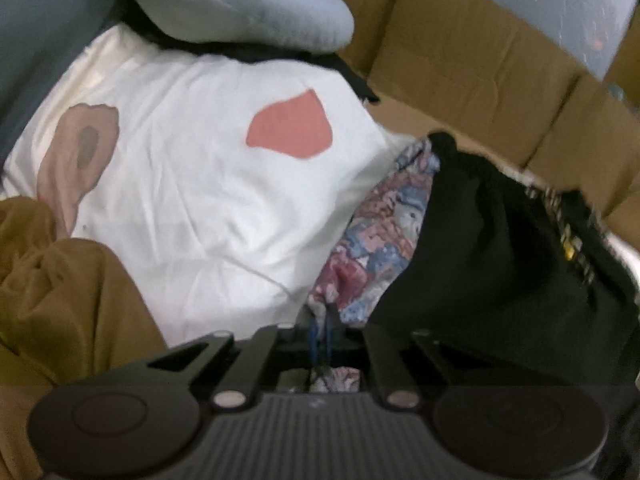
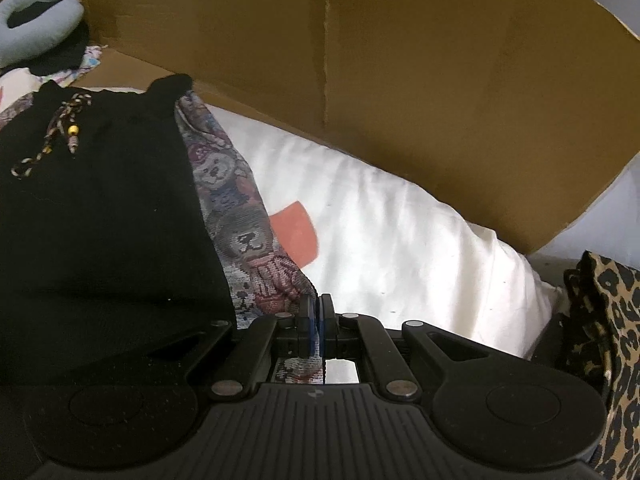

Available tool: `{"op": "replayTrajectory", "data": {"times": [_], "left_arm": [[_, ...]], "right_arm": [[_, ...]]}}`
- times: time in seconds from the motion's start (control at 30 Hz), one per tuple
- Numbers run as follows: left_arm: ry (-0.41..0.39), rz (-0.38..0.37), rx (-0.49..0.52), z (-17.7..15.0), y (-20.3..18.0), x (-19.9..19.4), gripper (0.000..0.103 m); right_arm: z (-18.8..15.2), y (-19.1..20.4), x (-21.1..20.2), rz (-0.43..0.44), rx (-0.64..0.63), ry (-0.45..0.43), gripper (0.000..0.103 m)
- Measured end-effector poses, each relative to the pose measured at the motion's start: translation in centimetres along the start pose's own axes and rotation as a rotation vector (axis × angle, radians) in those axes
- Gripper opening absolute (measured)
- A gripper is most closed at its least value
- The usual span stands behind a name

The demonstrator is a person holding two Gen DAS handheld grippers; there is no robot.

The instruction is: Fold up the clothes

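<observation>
A black garment with a teddy-bear patterned knit panel lies over a white sheet printed with a red heart. My left gripper is shut on the patterned panel's lower edge. In the right wrist view the same black garment with a beaded drawstring fills the left side. The bear-patterned panel runs down to my right gripper, which is shut on its corner. The white sheet spreads beyond it.
Brown cardboard walls stand behind the bedding. A pale blue neck pillow rests at the back. Mustard-brown cloth bunches at the left, and leopard-print fabric sits at the right edge.
</observation>
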State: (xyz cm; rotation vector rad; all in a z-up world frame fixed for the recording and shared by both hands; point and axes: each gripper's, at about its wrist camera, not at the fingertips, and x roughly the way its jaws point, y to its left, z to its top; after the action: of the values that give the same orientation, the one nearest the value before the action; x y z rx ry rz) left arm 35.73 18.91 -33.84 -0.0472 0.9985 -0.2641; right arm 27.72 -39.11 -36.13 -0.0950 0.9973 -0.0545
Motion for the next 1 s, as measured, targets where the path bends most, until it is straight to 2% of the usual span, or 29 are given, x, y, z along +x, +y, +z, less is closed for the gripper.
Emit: {"op": "replayTrajectory", "data": {"times": [0.07, 0.1, 0.2, 0.23, 0.3, 0.43, 0.63, 0.67, 0.7, 0.73, 1.0], "left_arm": [[0.021, 0.016, 0.024, -0.1, -0.2, 0.5, 0.005], [0.03, 0.014, 0.006, 0.1, -0.1, 0.5, 0.006], [0.041, 0.009, -0.013, 0.6, 0.0, 0.3, 0.017], [0.041, 0.007, -0.013, 0.8, -0.1, 0.1, 0.032], [0.0, -0.005, -0.001, 1.1, -0.4, -0.4, 0.051], [-0.036, -0.027, 0.002, 2.7, -1.2, -0.1, 0.053], [-0.066, -0.023, -0.022, 4.3, -1.9, 0.9, 0.052], [-0.066, -0.023, -0.024, 4.4, -2.0, 1.1, 0.052], [-0.066, -0.024, -0.026, 4.5, -2.1, 1.3, 0.052], [-0.065, -0.023, -0.026, 4.6, -2.2, 1.5, 0.052], [-0.063, -0.025, -0.042, 4.2, -2.3, 2.0, 0.052]], "right_arm": [[0.3, -0.2, 0.1, 0.003, 0.008, -0.004, 0.0], [0.6, -0.3, 0.1, 0.012, 0.016, -0.009, 0.0], [1.3, -0.8, 0.2, 0.036, 0.039, -0.022, 0.002], [1.5, -0.9, 0.3, 0.045, 0.047, -0.026, 0.003], [2.0, -1.2, 0.3, 0.061, 0.063, -0.035, 0.006], [2.9, -1.8, 0.5, 0.095, 0.094, -0.052, 0.013], [4.4, -2.0, 1.9, 0.122, 0.134, -0.063, 0.014], [4.4, -1.8, 2.0, 0.123, 0.13, -0.064, 0.016], [4.4, -1.5, 2.2, 0.124, 0.125, -0.066, 0.026], [4.5, -1.3, 2.3, 0.126, 0.12, -0.067, 0.029], [4.7, 0.6, 3.1, 0.138, 0.082, -0.075, 0.03]]}}
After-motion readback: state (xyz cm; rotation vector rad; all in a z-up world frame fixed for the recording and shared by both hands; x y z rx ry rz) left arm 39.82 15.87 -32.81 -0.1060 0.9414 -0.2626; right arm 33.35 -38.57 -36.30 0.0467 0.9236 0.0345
